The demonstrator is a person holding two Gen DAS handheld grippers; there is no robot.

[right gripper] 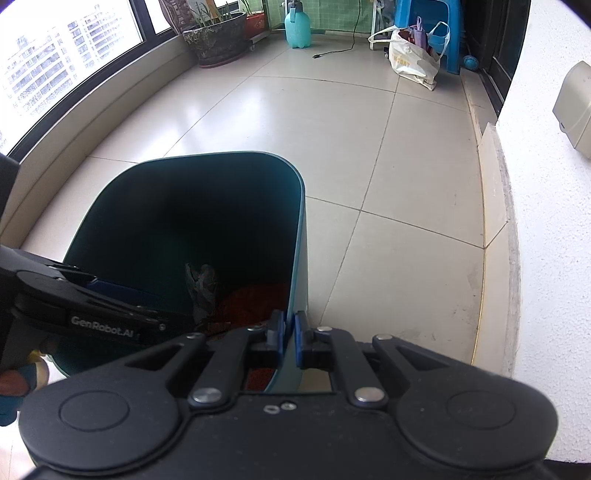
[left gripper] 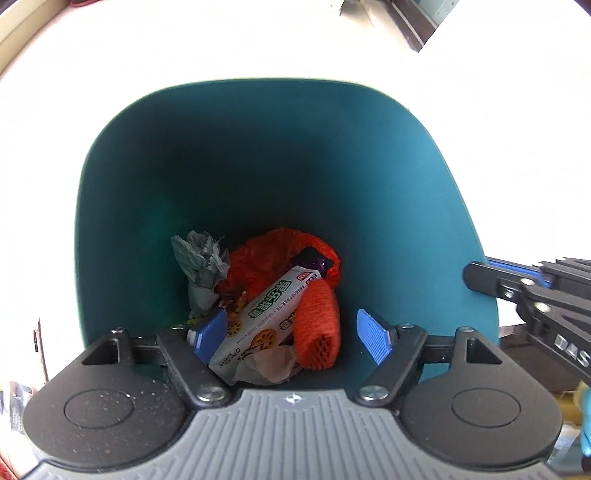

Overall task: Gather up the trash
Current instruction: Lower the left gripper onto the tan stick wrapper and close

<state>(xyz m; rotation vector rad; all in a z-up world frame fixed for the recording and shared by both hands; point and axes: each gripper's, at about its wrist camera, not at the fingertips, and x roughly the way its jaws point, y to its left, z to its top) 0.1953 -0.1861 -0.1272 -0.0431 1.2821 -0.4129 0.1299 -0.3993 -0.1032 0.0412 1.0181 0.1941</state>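
Note:
A teal trash bin (left gripper: 258, 166) stands on the tiled floor, seen from above. At its bottom lie a white snack wrapper (left gripper: 266, 314), an orange plastic bag (left gripper: 266, 258), an orange foam net (left gripper: 319, 325), a crumpled grey tissue (left gripper: 201, 266) and a brownish paper scrap (left gripper: 269, 365). My left gripper (left gripper: 291, 328) hangs over the bin's mouth, open, with nothing between its blue pads (left gripper: 373, 336). My right gripper (right gripper: 290, 325) is shut on the bin's right wall (right gripper: 301, 240) at the rim; it also shows at the right edge of the left wrist view (left gripper: 480, 277).
Pale floor tiles (right gripper: 388, 166) surround the bin. Far off stand potted plants (right gripper: 218, 37), a teal spray bottle (right gripper: 297, 26), a white shopping bag (right gripper: 413, 59) and a blue stool (right gripper: 428, 18). A window runs along the left, a white wall (right gripper: 554, 258) along the right.

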